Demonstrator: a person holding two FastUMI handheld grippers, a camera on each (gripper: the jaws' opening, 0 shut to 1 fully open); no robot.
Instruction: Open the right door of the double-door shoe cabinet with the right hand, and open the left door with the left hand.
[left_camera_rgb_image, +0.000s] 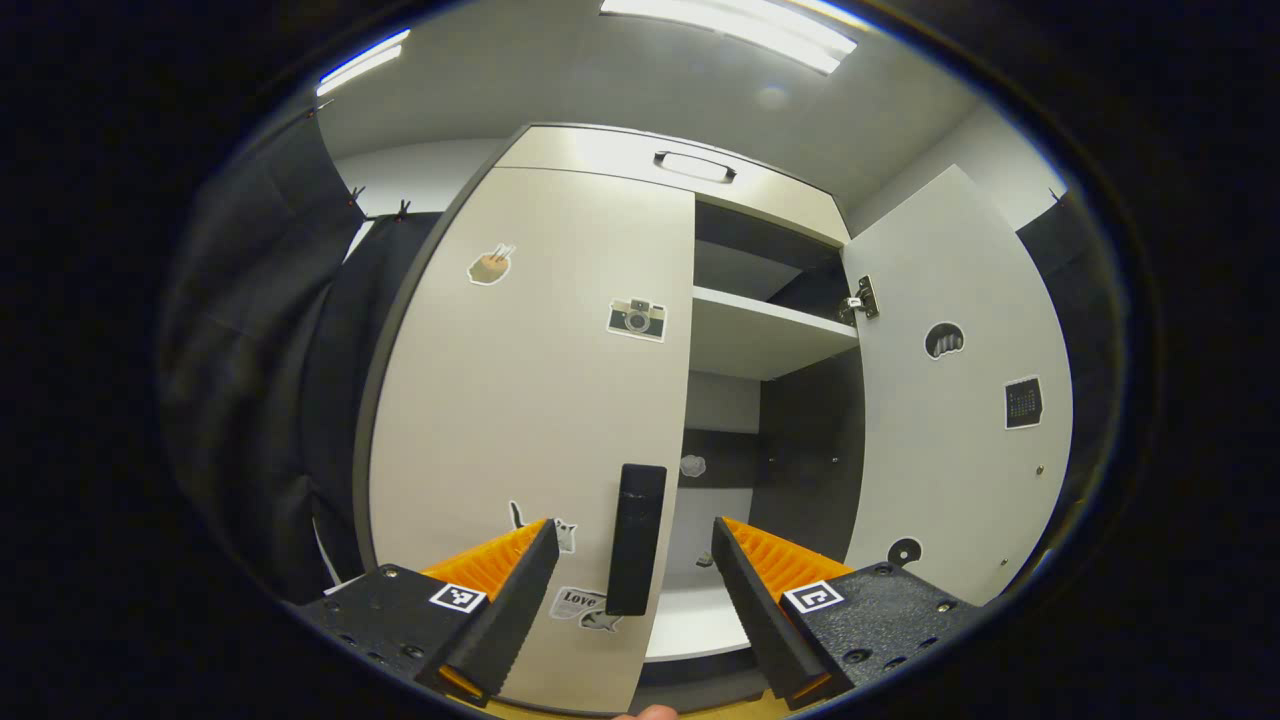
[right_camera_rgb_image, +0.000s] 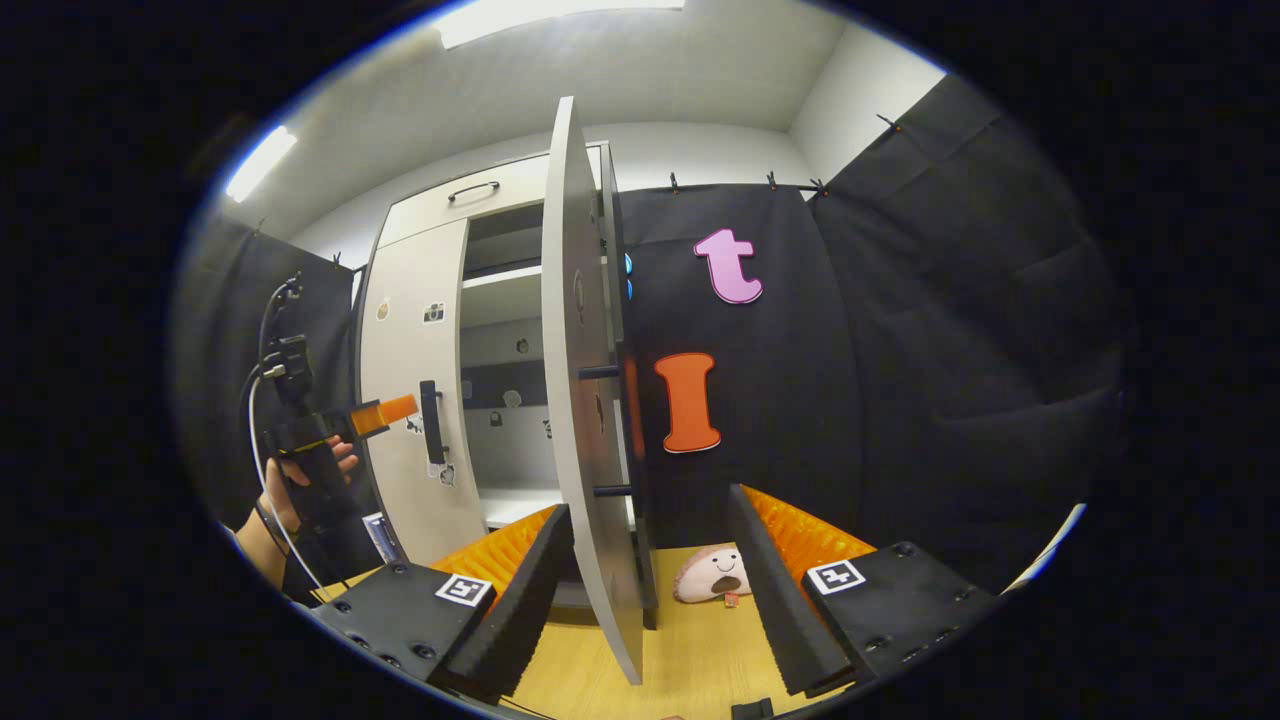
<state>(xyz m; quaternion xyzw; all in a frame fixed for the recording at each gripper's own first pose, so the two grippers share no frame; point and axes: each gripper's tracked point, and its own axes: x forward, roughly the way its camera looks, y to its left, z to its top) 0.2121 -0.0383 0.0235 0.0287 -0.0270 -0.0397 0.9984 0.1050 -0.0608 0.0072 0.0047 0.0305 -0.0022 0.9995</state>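
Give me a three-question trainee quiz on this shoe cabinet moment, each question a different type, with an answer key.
1. True or false: the right door of the shoe cabinet is already swung open.
2. Multiple choice: in the left gripper view, the left door's black handle sits
A. between the open fingers of the left gripper, not clamped
B. clamped by both fingers
C. far off to one side of the fingers
3. Fill in: in the right gripper view, the open door's edge stands between the fingers of the right gripper, and a plush toy lies on the wooden ____.

Key: 1 true; 2 A; 3 floor.
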